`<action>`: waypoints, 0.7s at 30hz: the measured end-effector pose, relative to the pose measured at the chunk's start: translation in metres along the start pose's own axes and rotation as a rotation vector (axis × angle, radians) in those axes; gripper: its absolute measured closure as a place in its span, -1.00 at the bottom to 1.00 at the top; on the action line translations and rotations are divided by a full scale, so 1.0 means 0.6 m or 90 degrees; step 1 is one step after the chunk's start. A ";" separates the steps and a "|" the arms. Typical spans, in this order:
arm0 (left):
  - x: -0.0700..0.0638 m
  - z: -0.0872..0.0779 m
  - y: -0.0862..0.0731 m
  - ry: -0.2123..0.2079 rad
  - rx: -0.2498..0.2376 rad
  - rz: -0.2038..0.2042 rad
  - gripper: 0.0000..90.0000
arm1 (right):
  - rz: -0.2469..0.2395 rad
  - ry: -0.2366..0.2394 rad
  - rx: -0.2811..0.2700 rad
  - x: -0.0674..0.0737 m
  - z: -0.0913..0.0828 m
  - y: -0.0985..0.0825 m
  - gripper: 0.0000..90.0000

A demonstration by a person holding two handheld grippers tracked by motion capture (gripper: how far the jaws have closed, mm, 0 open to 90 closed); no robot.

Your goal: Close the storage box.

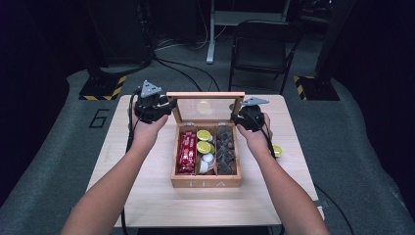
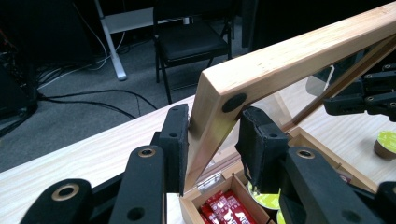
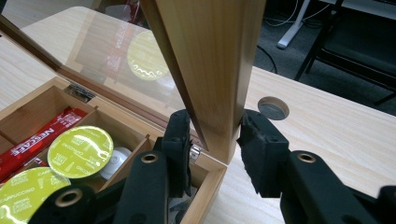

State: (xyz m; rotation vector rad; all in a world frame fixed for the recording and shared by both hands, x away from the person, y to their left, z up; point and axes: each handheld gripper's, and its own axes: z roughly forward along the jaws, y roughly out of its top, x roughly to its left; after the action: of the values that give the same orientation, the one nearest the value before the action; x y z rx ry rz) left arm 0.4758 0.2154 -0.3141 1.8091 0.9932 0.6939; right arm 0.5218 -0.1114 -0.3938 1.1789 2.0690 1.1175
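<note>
Wooden tea box: sits mid-desk, a bit toward the near edge, "TEA" lettered on the front wall. Three compartments run front to back.
Left compartment: red sachets, packed flat.
Middle compartment: yellow-green capsules with a couple of white ones nearer the front.
Right compartment: dark brown stuff, too small to say what exactly.
Left claw: clamped on the left side rail of the lid, down near the hinge end. Pads are pressed on both faces of the wood, so it's a narrow pinch on the frame, not hanging open.
Right claw: same deal on the lid's right rail, jaws squeezed against the wood just above the box's back corner.
Lid: glass pane in a wood frame, standing roughly upright off the back wall of the box, so it's open.
Stray capsule: lying loose on the desk near the right edge, just beside the right wrist.
Desk hole: round cable port near the far right corner, behind the lid.
Progress, my guess: both grips are set and the lid is still fully up. Whole swing down onto the box looks like it's left to do. Stray capsule isn't in the box either.
</note>
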 end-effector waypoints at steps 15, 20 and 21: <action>-0.020 -0.029 -0.033 -0.018 0.003 0.041 0.40 | -0.020 0.028 -0.020 0.012 -0.049 -0.015 0.21; -0.026 -0.037 -0.048 -0.026 -0.005 0.033 0.38 | 0.009 0.043 -0.042 0.011 -0.073 -0.018 0.17; -0.026 -0.038 -0.052 -0.028 -0.007 0.033 0.38 | 0.005 0.045 -0.044 0.011 -0.078 -0.019 0.16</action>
State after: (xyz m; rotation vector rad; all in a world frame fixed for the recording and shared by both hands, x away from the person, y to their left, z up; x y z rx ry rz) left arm 0.4391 0.2199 -0.3336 1.8378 0.9146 0.6861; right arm 0.4787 -0.1277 -0.3784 1.1306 2.0622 1.2419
